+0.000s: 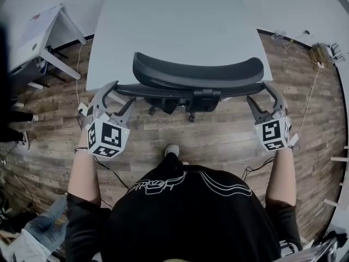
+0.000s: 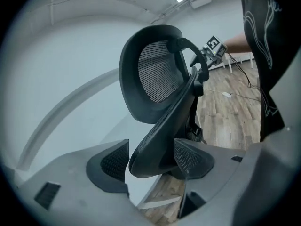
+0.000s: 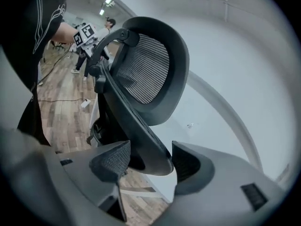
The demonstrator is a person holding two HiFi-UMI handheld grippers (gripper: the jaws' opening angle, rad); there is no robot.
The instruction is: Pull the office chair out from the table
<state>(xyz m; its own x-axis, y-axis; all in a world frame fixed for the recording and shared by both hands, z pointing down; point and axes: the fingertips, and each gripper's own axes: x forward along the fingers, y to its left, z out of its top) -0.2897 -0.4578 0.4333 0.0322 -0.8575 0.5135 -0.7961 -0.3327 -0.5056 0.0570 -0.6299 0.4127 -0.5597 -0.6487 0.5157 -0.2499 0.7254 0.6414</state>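
Note:
The black office chair [image 1: 191, 90] stands pushed in against the white table [image 1: 163, 15], its curved headrest [image 1: 199, 72] over the table's front edge. My left gripper [image 1: 122, 91] is at the left end of the backrest, my right gripper [image 1: 260, 91] at the right end. In the left gripper view the backrest's edge [image 2: 155, 145] lies between the open jaws of the left gripper [image 2: 153, 157], with a gap at the left pad. In the right gripper view the backrest's other edge [image 3: 146, 145] sits inside the right gripper [image 3: 151, 160], also with a gap showing.
Wood floor lies between me and the chair, with my foot [image 1: 172, 149] just behind the chair's casters [image 1: 191, 116]. A second white desk [image 1: 38, 31] stands at the far left. Cables and a power strip [image 1: 322, 53] lie at the right.

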